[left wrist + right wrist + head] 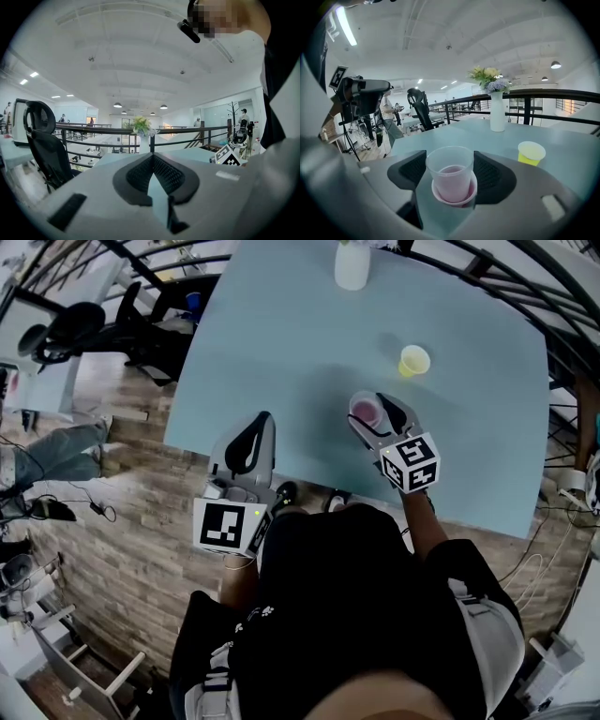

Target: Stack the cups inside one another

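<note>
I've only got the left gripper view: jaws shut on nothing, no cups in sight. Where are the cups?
Observer: Two are at the right gripper: a clear cup sits nested in a pink cup between its jaws.
Operator: Gripped?
Observer: Looks so; both pads lie against the clear cup's sides.
Operator: Any left over?
Observer: One yellow cup stands alone on the table, beyond the right gripper and apart from it.

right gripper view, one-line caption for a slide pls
Right gripper holding a clear cup nested in a pink cup, yellow cup and vase behind.
</note>
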Demonstrator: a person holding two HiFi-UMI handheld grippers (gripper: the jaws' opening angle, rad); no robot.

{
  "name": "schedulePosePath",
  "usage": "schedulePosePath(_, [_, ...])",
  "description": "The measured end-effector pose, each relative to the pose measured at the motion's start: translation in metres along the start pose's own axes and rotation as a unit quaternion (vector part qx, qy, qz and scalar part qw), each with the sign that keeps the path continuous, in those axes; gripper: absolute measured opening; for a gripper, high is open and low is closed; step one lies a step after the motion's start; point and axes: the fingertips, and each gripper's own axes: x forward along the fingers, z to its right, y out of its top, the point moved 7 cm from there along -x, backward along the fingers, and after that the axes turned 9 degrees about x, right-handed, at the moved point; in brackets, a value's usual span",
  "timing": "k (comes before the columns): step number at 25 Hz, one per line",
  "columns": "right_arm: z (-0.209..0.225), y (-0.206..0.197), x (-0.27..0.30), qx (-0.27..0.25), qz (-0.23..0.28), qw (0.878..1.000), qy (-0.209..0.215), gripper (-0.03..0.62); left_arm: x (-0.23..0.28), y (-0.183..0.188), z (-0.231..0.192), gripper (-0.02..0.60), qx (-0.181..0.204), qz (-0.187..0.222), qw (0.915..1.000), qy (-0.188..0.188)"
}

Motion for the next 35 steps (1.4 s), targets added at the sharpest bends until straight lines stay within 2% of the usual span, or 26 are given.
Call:
schedulePosePath(13, [0.007,-0.019,0.006,-0.022,-0.037,0.999,-0.006,0.327,0.0,0.003,0.005,-0.017,0.006,-0.002,1.0,0.008])
schedulePosePath(24, [0.006,-0.026,0.006,-0.019,-0.038,0.999,-0.009,0.343,-0.002,0.005,0.007,-0.017,0.012,0.009,0.9999,-0.001])
schedulePosePath(30, [0.004,-0.022,-0.002,-0.003,-0.024,1.0,-0.01,0.366,-0.003,0.003,0.007,-0.017,0.009,0.011,0.9999,-0.009])
schedulePosePath(35, [-0.004,-0.004,-0.013,0.01,0.025,1.0,-0.013,0.364,0.001,0.002,0.002,-0.017,0.008,0.017,0.9996,-0.021])
